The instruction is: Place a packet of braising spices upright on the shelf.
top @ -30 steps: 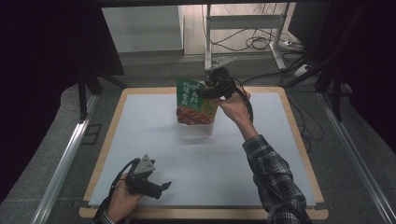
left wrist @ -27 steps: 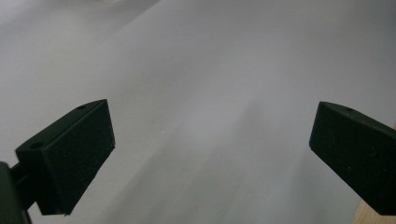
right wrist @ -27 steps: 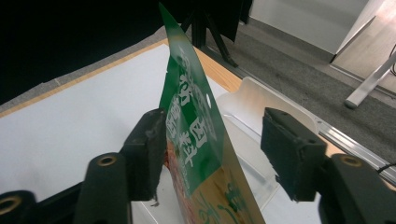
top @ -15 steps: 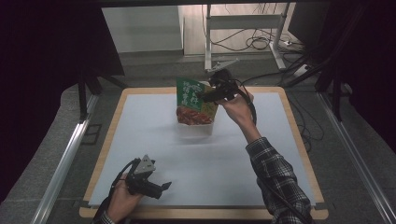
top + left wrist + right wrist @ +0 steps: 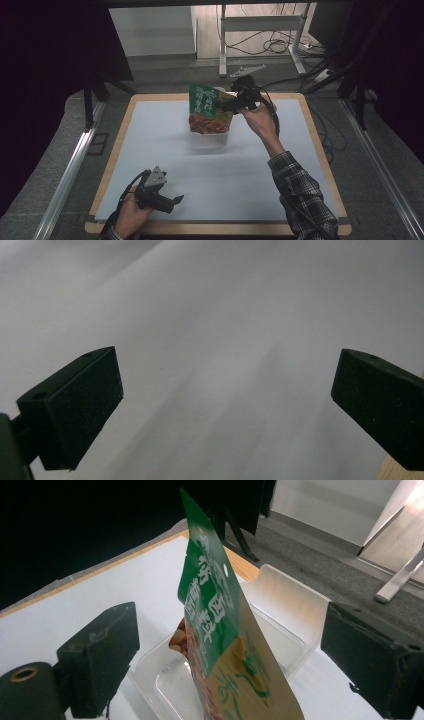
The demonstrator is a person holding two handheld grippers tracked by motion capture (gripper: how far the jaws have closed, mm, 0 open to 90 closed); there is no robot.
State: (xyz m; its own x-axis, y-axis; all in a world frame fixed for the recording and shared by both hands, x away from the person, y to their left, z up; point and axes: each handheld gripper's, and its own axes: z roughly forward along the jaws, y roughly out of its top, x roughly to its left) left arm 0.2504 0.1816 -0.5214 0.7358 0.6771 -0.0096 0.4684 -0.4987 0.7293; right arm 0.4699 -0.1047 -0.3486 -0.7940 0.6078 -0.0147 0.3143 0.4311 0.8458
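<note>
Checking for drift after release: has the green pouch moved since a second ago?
No. The green pouch stands in the clear tray, same spot against the board's far edge.

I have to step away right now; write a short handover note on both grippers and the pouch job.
Right gripper: jaws have just been opening, pads clear of the green snack pouch that stands between them.
Left gripper: open, nothing between its jaws, low over the white mat near the front edge.
Pouch stands in the clear plastic container at the far middle of the mat.
Done: pouch placed and released.
Left: draw the right gripper away without tipping it.
</note>
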